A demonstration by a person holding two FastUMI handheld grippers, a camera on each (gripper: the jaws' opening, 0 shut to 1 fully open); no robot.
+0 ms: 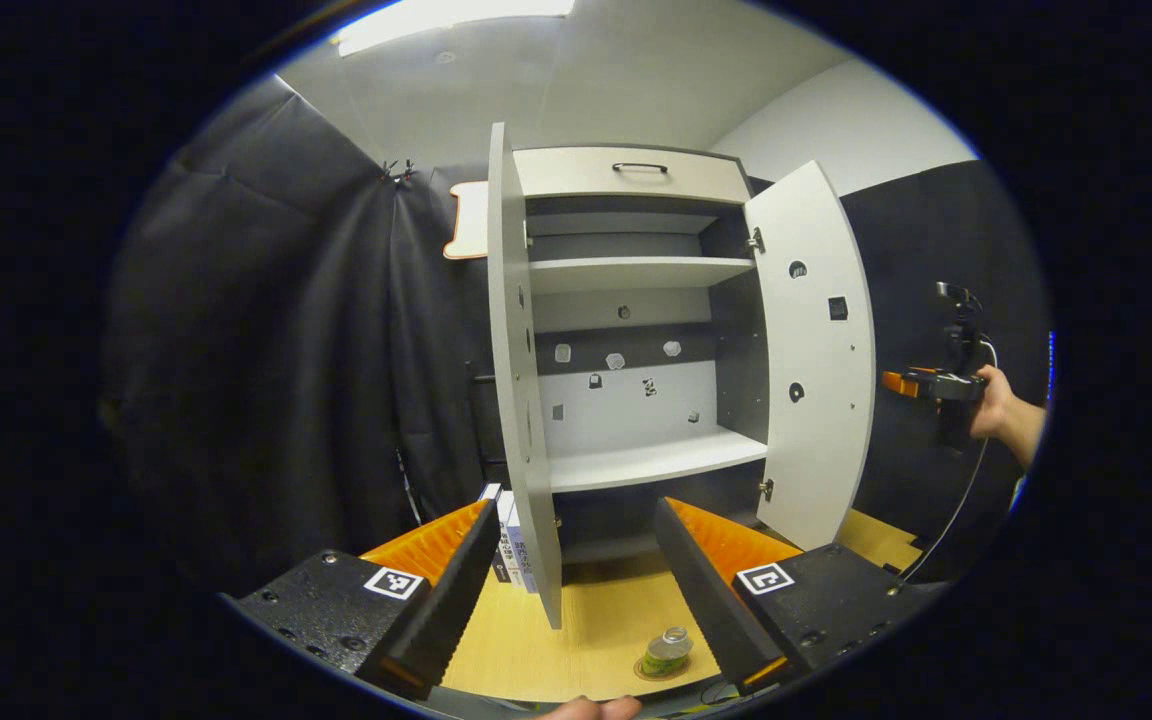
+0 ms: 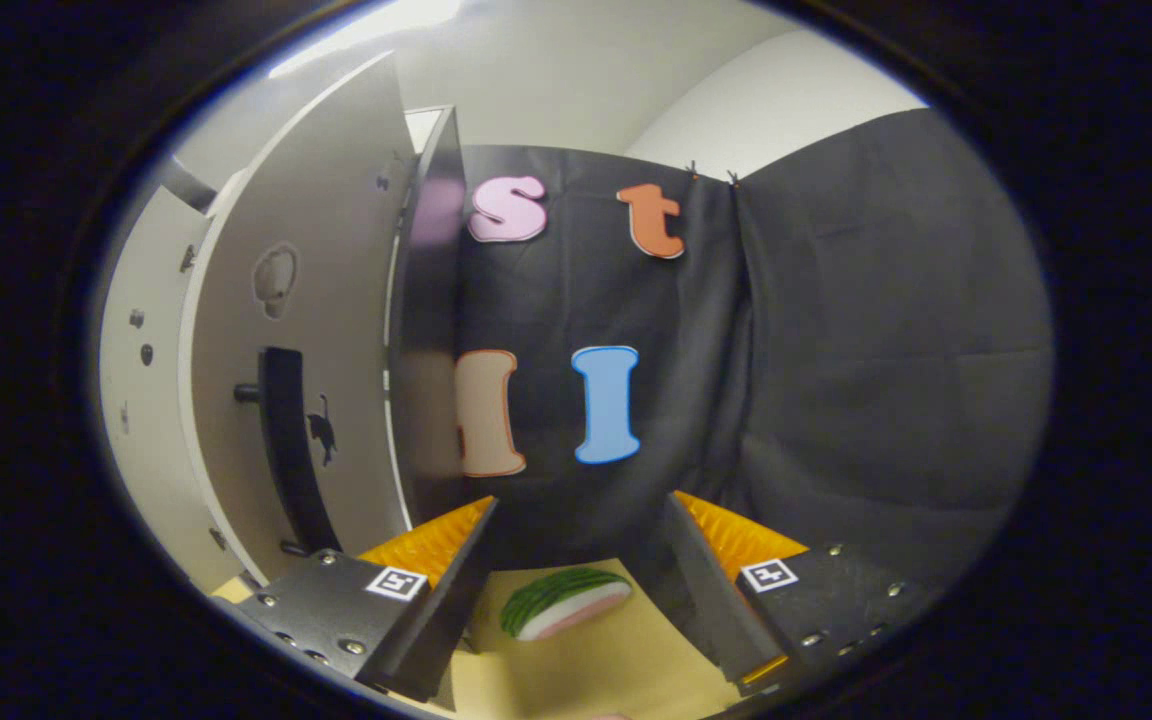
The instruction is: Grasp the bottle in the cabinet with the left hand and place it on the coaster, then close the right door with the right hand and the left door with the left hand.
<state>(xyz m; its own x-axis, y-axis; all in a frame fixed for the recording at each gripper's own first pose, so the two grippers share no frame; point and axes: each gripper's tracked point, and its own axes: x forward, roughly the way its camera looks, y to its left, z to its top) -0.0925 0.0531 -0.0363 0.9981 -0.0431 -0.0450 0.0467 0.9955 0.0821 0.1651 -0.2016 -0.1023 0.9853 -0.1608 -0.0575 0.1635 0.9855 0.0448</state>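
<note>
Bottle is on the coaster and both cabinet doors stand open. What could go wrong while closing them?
1. The right gripper sits beside the right door, close to its black handle; a glancing push could slip off it.
2. The left door edge stands near the books; the left gripper might bump them.
3. The bottle on the coaster is directly below the left gripper and might tip.

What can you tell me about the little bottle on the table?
The bottle is small, with a silvery cap and a green label around its clear-looking body. It stands upright on a round coaster on the pale wooden table, in front of the open cabinet. Nothing grips it: the left tongs are open above it, the fingers apart on either side.
</note>
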